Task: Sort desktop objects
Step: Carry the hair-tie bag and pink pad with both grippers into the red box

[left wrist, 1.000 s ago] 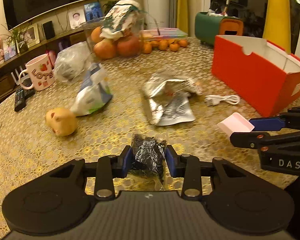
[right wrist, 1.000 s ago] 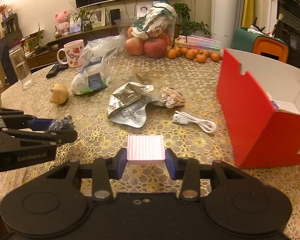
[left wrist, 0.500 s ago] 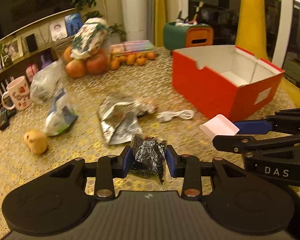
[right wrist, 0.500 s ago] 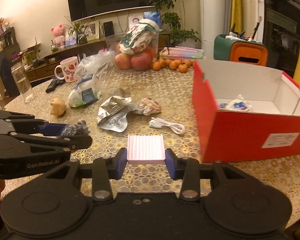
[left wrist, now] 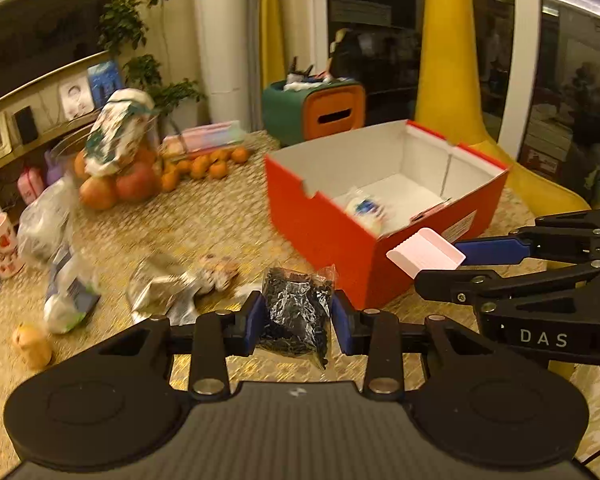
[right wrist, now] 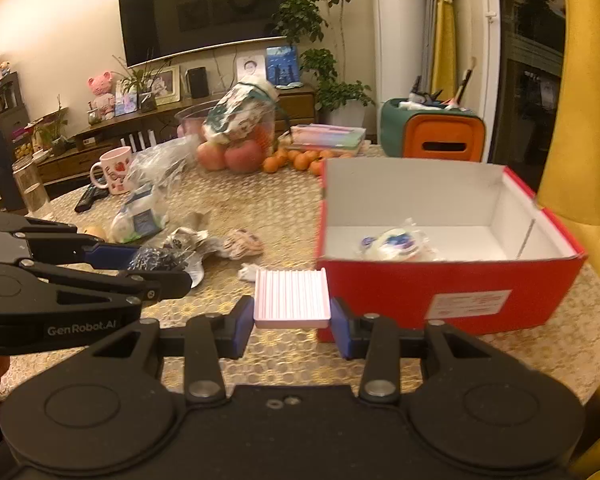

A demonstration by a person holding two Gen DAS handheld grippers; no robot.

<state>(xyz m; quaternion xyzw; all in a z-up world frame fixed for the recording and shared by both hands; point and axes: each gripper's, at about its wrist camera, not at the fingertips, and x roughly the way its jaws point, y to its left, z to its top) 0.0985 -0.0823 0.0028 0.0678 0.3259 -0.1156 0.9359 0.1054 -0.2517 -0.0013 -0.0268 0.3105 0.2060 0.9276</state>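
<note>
The left gripper [left wrist: 298,316] pinches a crinkly clear packet [left wrist: 296,312] of something dark, perhaps tea; the right gripper [right wrist: 292,316] pinches a ribbed pink tray [right wrist: 291,299], both just before the red box [right wrist: 400,292].

Left gripper [left wrist: 296,322]: matte black body, two round discs, silver rivets, blue pads [left wrist: 252,320], ribbed grey top, "GenRobot.AI" in white on its side. Right gripper [right wrist: 292,326]: same build, side lettered "DAS".
</note>
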